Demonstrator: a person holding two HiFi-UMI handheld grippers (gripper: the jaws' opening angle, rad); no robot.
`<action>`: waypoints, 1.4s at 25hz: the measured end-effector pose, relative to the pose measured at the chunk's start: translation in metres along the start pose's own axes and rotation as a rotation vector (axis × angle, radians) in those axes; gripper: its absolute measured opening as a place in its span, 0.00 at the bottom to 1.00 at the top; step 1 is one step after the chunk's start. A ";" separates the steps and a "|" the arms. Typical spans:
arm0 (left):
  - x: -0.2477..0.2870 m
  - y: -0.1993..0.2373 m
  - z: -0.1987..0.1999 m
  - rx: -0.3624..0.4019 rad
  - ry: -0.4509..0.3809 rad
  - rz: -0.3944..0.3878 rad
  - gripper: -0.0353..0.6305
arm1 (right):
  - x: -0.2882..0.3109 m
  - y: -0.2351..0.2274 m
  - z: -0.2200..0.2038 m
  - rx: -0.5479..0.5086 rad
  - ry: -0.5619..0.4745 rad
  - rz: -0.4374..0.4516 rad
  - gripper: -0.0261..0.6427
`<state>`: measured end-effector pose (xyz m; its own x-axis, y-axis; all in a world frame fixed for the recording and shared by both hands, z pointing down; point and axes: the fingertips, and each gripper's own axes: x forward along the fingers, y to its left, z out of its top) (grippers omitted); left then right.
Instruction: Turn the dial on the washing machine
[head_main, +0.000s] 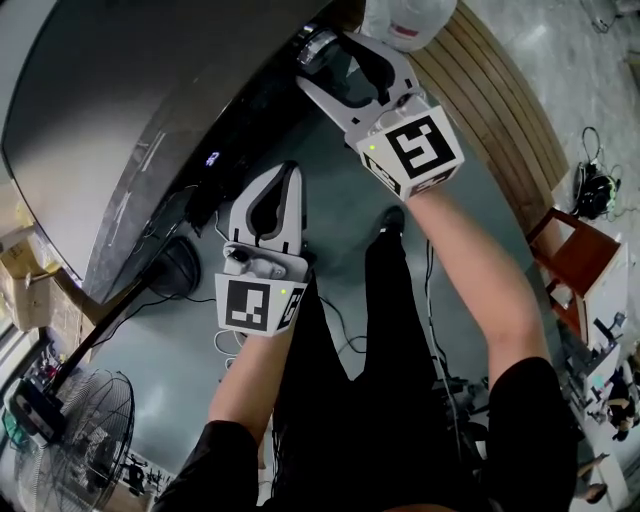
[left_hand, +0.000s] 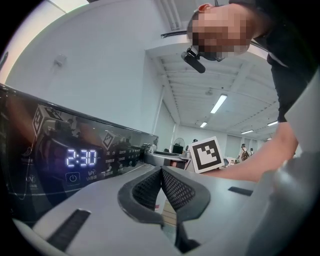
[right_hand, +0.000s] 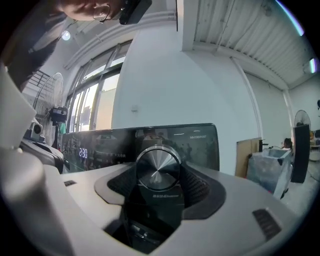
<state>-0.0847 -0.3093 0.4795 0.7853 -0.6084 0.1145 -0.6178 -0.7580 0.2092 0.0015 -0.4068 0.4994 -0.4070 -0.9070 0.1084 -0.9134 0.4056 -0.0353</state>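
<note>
The washing machine's dark control panel (head_main: 215, 150) runs along the upper left of the head view. Its silver dial (head_main: 314, 46) sits at the panel's right end. My right gripper (head_main: 332, 48) reaches it from the right. In the right gripper view the dial (right_hand: 158, 165) fills the gap between the two dark pads of the right gripper (right_hand: 158, 174), which is shut on it. My left gripper (head_main: 290, 172) hangs lower by the panel's front, shut with nothing held; its ribbed pads (left_hand: 150, 187) meet. The display (left_hand: 81, 158) reads 2:30.
A standing fan (head_main: 75, 440) is at the lower left, with cables (head_main: 165, 275) on the floor beside the machine. A wooden slatted platform (head_main: 500, 110) and a wooden chair (head_main: 575, 250) lie to the right. A white bag (head_main: 405, 20) sits beyond the dial.
</note>
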 end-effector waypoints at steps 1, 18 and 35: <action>0.000 -0.001 0.001 0.000 0.000 -0.001 0.08 | 0.000 0.000 0.000 0.013 -0.002 -0.001 0.46; 0.002 0.000 -0.001 -0.012 0.010 -0.006 0.08 | 0.000 -0.003 -0.005 0.227 0.003 0.010 0.46; 0.002 0.002 -0.009 -0.032 0.018 0.002 0.08 | 0.000 -0.008 -0.009 0.555 -0.024 0.024 0.47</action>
<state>-0.0841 -0.3094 0.4888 0.7847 -0.6056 0.1327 -0.6182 -0.7486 0.2395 0.0086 -0.4093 0.5088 -0.4219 -0.9032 0.0785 -0.7705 0.3116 -0.5561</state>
